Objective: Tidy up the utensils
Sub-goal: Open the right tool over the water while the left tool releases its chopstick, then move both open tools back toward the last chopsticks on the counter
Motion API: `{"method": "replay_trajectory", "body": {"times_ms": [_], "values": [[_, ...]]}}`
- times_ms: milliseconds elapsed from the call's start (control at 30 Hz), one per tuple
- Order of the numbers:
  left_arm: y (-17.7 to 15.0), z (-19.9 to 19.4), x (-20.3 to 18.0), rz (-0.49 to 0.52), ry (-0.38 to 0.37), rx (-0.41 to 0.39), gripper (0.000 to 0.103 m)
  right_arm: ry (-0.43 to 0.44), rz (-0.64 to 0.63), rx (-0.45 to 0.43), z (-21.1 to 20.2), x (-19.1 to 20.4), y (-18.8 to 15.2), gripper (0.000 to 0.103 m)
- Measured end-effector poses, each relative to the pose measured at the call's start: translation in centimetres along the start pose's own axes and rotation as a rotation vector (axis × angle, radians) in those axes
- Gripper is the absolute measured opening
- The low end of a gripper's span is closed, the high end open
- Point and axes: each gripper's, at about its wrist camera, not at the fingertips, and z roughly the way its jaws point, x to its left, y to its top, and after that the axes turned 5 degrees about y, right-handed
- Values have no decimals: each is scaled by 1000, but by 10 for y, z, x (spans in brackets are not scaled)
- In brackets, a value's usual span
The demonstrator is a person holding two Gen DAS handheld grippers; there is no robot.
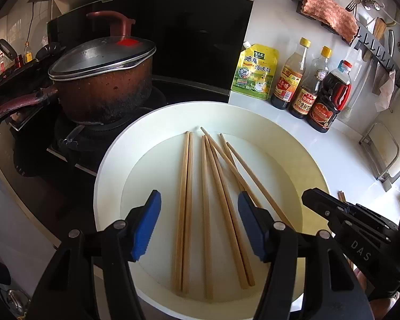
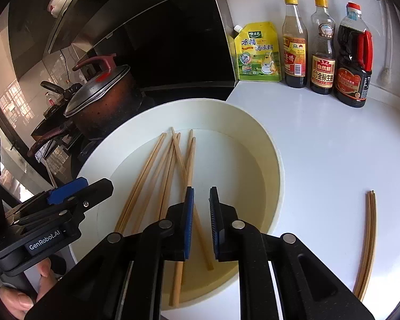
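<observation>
Several wooden chopsticks (image 1: pixel 185 208) lie fanned out in a wide white bowl (image 1: pixel 109 176) on the counter; they also show in the right wrist view (image 2: pixel 146 181), inside the same bowl (image 2: pixel 269 144). My left gripper (image 1: pixel 199 225) is open above the near part of the bowl, its blue pads on either side of the chopsticks. My right gripper (image 2: pixel 201 222) hovers over the bowl's near right part with a narrow gap between its pads and nothing held; it shows at the right in the left wrist view (image 1: pixel 346 213). A pair of chopsticks (image 2: pixel 366 242) lies on the white counter to the right of the bowl.
A lidded brown pot (image 1: pixel 104 80) stands on the black stove left of the bowl. A yellow seasoning pouch (image 1: pixel 254 72) and three sauce bottles (image 1: pixel 309 88) line the back wall. A wall rack (image 1: pixel 360 34) holds a pink cloth. A metal stand (image 1: pixel 384 154) sits at right.
</observation>
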Motion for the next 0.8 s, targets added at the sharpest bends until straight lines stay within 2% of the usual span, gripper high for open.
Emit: {"method": "replay_trajectory", "body": {"times_ms": [267,400,800], "values": [[-16,-17,-13,18,2,-13,59,-16,12,-34,-28,-5,-14,12],[-23,-25,-21,23,0,-20,63,-22,16,-52,-43,-8,-22,18],[-41,-40,-55,50,-28,-11,68,-47,58,-75,-77,-31,-48,19]]}}
